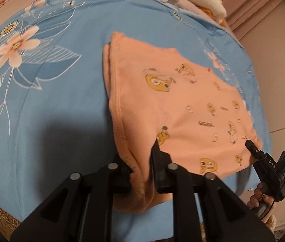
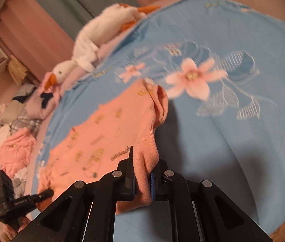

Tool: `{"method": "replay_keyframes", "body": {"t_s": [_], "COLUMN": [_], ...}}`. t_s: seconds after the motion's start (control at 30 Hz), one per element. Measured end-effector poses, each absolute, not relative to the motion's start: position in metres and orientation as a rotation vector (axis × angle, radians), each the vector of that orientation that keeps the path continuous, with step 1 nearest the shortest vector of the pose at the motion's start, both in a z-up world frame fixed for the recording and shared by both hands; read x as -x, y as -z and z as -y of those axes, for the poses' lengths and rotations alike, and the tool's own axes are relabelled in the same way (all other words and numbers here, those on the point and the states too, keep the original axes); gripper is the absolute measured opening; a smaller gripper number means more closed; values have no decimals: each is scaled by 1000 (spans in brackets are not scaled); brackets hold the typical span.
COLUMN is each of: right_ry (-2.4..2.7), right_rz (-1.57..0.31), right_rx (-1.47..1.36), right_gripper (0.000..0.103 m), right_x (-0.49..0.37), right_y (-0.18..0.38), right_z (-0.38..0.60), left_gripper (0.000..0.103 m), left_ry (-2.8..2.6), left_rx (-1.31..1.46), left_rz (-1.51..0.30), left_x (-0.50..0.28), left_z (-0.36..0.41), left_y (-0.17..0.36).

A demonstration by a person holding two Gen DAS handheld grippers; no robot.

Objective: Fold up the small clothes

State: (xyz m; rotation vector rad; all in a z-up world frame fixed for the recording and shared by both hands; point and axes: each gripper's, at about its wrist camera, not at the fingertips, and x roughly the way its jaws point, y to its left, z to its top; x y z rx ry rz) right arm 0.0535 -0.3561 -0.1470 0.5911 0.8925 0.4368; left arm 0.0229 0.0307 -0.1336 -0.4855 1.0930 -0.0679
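On the blue floral bedsheet (image 1: 51, 111), peach duck-print garment (image 1: 182, 100) lying part-folded, left tongs (image 1: 142, 173) and right tongs (image 2: 142, 173) each pinching its near hem; uneven lifting risking slipped fabric, skewed fold.

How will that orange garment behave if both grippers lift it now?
Probably floppy: the orange garment already drapes and bunches between the left gripper fingers. Likely light, being thin knit. It may sag in the middle, since the right gripper pinches only its ribbed edge.
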Motion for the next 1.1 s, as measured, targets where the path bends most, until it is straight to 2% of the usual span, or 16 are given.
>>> {"method": "replay_keyframes", "body": {"t_s": [0.33, 0.47, 0.63, 0.8, 0.97, 1.03, 1.1], "right_ry": [-420, -410, -399, -376, -380, -385, -385], "right_rz": [-936, -933, -932, -916, -910, -906, -901], "right_rx": [-538, -509, -510, -463, -448, -450, -453], "right_gripper": [12, 12, 14, 30, 32, 40, 50], "right_x": [-55, -52, -52, -51, -52, -52, -52], "right_y": [160, 161, 162, 156, 157, 158, 157], "right_z": [351, 350, 349, 346, 344, 344, 344], "left_gripper": [28, 38, 37, 37, 38, 42, 53], "left_ry": [18, 16, 78, 138, 107, 96, 83], "left_rx": [432, 404, 374, 354, 319, 343, 378], "left_rz": [-1014, -943, -908, -920, -891, -875, -846], "left_x": [-16, -9, -15, -23, -25, -24, -20], "left_z": [-37, -34, -11, 17, 20, 11, 0], "left_y": [99, 80, 70, 73, 65, 60, 53]}}
